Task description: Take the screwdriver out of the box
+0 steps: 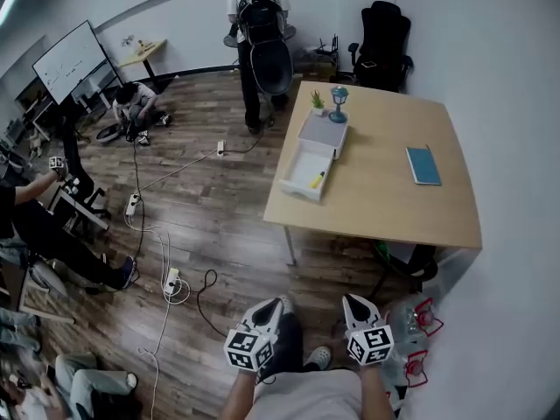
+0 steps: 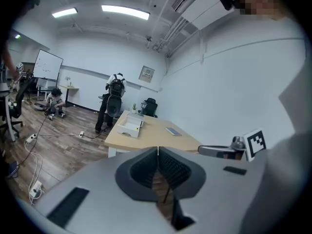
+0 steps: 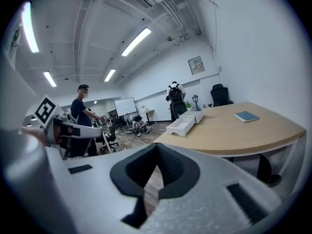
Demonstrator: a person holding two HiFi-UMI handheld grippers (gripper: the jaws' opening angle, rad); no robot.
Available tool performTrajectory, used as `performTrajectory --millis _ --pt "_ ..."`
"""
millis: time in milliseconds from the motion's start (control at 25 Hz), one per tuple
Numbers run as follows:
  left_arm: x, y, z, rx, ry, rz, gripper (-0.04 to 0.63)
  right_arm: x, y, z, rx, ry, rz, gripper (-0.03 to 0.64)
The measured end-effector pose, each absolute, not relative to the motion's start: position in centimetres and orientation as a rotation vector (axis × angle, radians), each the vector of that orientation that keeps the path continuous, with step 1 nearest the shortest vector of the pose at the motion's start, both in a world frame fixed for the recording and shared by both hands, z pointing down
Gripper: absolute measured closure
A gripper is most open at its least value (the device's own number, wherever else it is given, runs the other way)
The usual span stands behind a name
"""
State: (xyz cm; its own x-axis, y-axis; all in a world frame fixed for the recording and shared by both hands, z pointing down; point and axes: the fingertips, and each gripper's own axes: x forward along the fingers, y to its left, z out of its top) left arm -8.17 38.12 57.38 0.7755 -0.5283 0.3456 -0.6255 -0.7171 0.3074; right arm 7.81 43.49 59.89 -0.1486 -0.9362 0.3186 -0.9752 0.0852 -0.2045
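Nearest to the camera, at the lower edge of the head view, are the two claws, held side by side above the wooden floor and well apart from the bench. The left claw has its jaws pressed together with nothing between them. The right claw is closed in the same way and also carries nothing. Ahead of them stands the light wooden bench. On its far left part there is a white box with its drawer pulled out toward the bench's left edge. The screwdriver, with a yellow handle, lies inside the open drawer, close to its right wall. Behind the box stand a small green plant and a little blue-green lamp, and a blue book lies apart on the right part of the bench. A person with a black backpack stands on the floor just beyond the bench's far corner. White cables run across the floor.
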Motion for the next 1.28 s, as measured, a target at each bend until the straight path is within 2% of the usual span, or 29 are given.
performTrajectory --millis 160,240,400,560,1280 --pt "-8.0 36.2 57.3 2.564 -0.868 0.370 0.586 7.5 41.4 59.9 1.942 -2.266 0.578 0.609" --pt "-8.1 35.0 57.1 2.558 -0.868 0.371 0.586 7.2 40.1 59.8 1.925 -2.286 0.598 0.580" --pt "-8.7 31.9 57.1 2.531 -0.905 0.368 0.580 6.3 37.2 60.4 1.865 -2.316 0.640 0.565" --pt "-8.8 28.2 57.8 2.509 -0.927 0.372 0.518 5.6 33.9 61.7 1.803 -2.338 0.695 0.534" --pt "-10.5 10.6 58.4 2.491 -0.912 0.278 0.497 4.3 16.6 64.3 1.623 -2.321 0.747 0.483"
